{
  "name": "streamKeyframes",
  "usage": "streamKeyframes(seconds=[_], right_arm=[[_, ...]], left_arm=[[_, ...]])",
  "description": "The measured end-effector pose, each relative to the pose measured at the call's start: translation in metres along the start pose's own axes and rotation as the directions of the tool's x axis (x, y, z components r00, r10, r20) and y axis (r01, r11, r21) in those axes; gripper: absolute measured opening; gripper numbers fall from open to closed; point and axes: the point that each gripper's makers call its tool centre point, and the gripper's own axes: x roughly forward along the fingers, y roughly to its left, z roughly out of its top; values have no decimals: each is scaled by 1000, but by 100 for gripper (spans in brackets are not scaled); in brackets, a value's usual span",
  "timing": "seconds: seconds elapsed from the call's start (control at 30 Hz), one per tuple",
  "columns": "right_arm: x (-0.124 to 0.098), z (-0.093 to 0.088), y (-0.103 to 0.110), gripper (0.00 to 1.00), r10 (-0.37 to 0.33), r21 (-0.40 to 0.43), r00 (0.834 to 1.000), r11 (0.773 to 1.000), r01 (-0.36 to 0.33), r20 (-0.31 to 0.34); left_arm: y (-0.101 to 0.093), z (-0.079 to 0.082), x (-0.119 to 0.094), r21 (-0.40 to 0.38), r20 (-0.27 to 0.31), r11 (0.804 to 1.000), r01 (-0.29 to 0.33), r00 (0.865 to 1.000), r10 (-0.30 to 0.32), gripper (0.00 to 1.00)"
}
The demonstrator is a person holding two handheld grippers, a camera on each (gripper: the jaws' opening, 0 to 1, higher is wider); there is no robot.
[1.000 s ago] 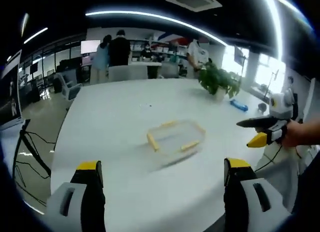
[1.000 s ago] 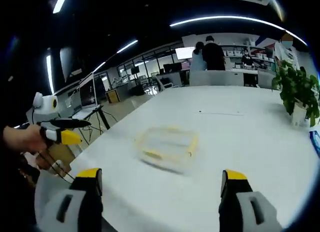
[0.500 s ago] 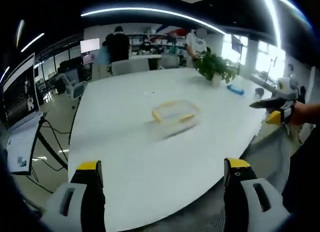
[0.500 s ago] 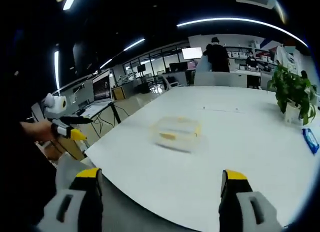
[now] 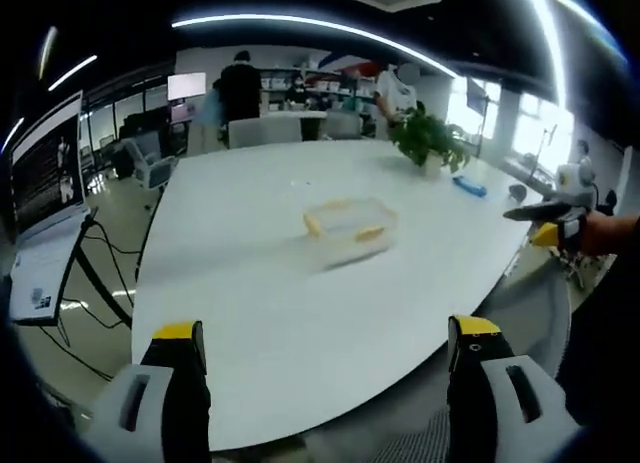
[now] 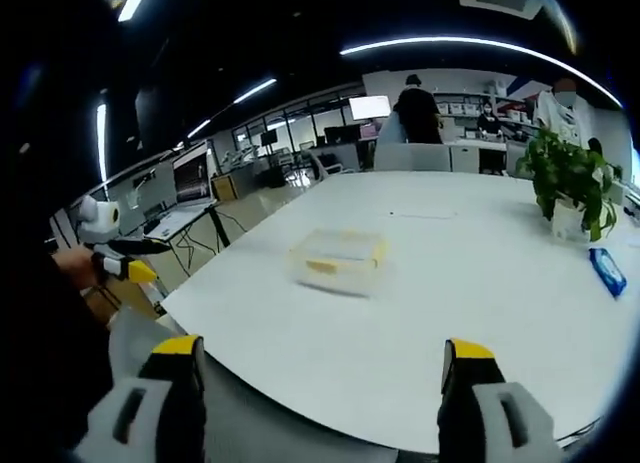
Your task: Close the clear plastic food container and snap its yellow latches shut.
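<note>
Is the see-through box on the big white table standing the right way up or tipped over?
Right way up. The clear plastic food container sits flat on the white table, with its yellow latches along its sides.

Container blurred (latch state unreadable); right gripper partly cut off.

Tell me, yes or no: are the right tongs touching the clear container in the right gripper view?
No. The right tongs hang open off the near edge of the white table, with bare tabletop between them and the clear container.
</note>
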Motion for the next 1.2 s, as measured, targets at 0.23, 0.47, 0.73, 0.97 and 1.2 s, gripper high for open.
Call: streamKeyframes(seconds=[0.23, 0.47, 0.73, 0.97, 1.2], right_arm=[[5, -3, 5, 100, 20, -13, 1000, 1000, -20, -15], [6, -10, 5, 97, 30, -15, 999, 999, -31, -36], [3, -11, -4, 100, -8, -20, 999, 1000, 8, -45], [-9, -26, -12, 100, -40, 10, 997, 999, 40, -59], [-15, -21, -18, 100, -61, 19, 997, 998, 62, -47]], left_arm=[[3, -6, 0, -27, -7, 1000, -11, 1000, 11, 99], [-2, -10, 0, -54, -7, 998, -14, 1000, 14, 99], [-3, -12, 0, -59, -8, 998, -10, 1000, 10, 99], [-4, -10, 3, -62, -7, 998, -13, 1000, 12, 99], [9, -8, 0, -70, 1, 997, -35, 999, 35, 99]])
